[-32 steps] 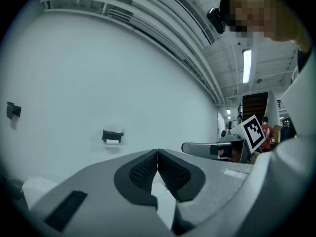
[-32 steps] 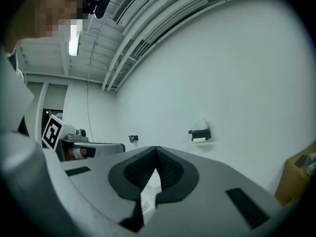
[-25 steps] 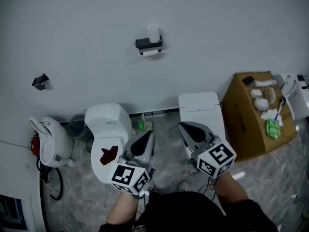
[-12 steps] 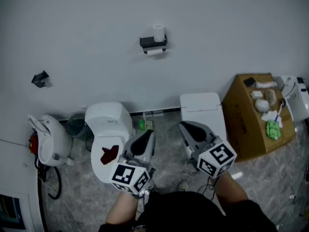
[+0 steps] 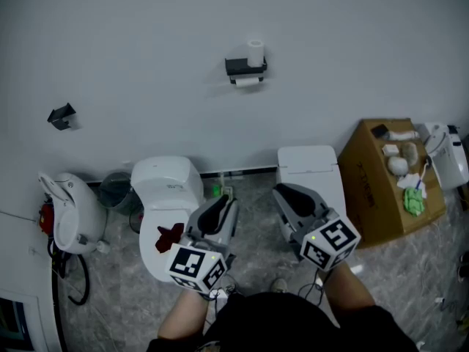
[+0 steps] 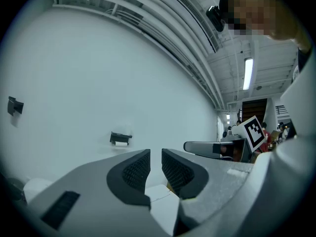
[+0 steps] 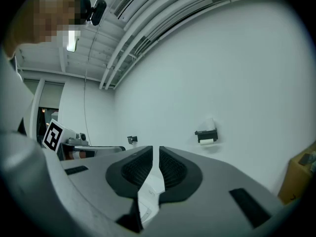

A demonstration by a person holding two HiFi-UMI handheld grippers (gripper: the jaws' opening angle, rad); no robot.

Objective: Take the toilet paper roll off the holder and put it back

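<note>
Jaws on the left gripper [image 5: 222,213] and right gripper [image 5: 287,200] have just been opening to a narrow slit, with nothing between them. The toilet paper roll [image 5: 248,82] hangs in its holder [image 5: 237,66] on the wall [image 5: 146,50], well ahead. This looks like the approach; next they need to close in and spread wider.

Head view looks steeply down, gripper views level (all share the distant holder [image 5: 245,67])

Toilet paper roll [image 5: 254,52] tiny on far holder [image 5: 238,66], box-top items [image 5: 401,166] unidentifiable
</note>
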